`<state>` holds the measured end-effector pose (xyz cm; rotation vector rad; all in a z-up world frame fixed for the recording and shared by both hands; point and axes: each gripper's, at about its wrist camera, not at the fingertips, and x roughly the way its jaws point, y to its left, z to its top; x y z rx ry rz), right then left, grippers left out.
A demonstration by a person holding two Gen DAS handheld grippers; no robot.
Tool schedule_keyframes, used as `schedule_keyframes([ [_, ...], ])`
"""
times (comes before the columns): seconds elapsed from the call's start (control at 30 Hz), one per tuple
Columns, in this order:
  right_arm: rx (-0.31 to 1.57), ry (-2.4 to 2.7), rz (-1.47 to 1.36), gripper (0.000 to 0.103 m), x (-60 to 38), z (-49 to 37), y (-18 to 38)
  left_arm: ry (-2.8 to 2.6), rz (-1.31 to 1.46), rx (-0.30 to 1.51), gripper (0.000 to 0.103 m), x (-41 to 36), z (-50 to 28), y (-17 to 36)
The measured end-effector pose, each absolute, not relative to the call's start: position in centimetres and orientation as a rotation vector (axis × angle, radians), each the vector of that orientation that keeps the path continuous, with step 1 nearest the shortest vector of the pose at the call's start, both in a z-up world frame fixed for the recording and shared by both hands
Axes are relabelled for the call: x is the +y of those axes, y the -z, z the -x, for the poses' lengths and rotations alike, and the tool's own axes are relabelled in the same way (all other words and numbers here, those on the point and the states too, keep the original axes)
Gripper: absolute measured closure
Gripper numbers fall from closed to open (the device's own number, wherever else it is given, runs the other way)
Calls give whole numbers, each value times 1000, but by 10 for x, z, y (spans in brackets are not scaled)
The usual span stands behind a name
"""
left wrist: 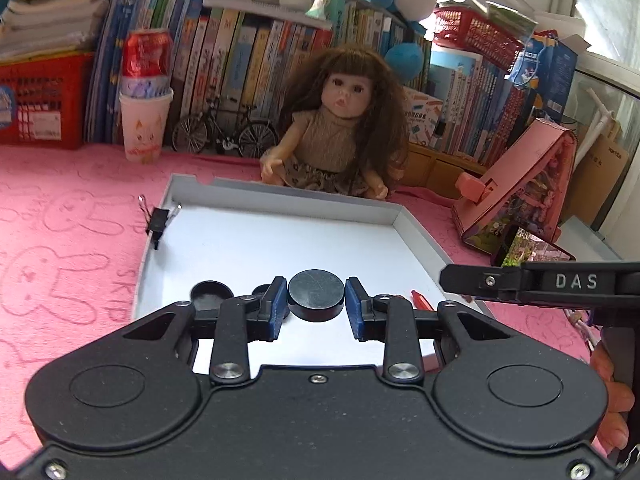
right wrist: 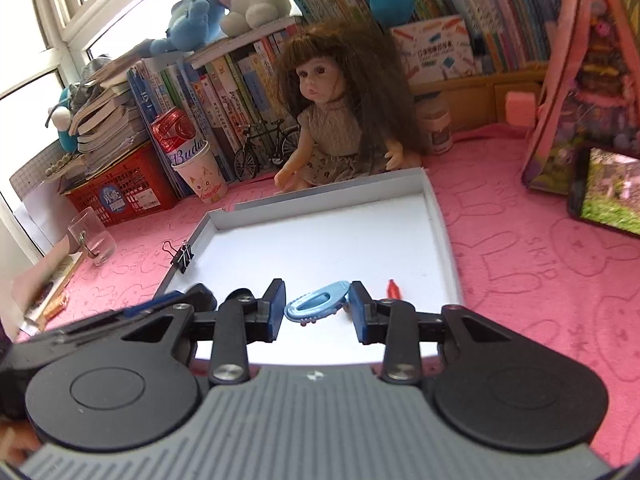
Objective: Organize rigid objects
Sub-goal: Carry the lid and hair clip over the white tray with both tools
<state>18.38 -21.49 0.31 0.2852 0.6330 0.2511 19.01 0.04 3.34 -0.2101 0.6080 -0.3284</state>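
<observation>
Black disc (left wrist: 316, 295) sits between wide left fingers (left wrist: 279, 307); right fingers (right wrist: 358, 308) wide beside blue clip (right wrist: 316, 302).

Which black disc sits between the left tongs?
The large flat-topped disc, centred between the left tongs; the smaller hollow cap lies off to their left.
</observation>
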Motion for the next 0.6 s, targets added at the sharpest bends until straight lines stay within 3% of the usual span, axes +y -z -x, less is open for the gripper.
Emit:
schedule_keyframes([
  [0.6,810,-178,-330,63,-191,-238,27,324,73,698,73,-40,-228,-1],
])
